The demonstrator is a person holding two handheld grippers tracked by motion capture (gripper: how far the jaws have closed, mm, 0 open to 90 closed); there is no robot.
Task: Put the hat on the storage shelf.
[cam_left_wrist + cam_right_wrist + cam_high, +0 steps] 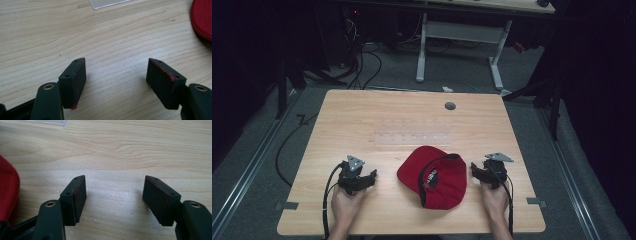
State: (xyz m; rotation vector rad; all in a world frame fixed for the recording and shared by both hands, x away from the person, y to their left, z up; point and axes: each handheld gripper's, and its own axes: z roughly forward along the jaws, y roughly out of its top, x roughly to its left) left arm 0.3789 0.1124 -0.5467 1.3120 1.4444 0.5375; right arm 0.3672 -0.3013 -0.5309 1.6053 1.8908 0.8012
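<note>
I see my left tool (363, 178) and right tool (482, 172): both black, with a grey three-cornered plate on top, brass screw holes, flat pads, and a black cable trailing back.

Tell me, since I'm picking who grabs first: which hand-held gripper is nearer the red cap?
Right. The right hand-held gripper sits just off the red cap; the left hand-held gripper rests slightly farther away.
</note>
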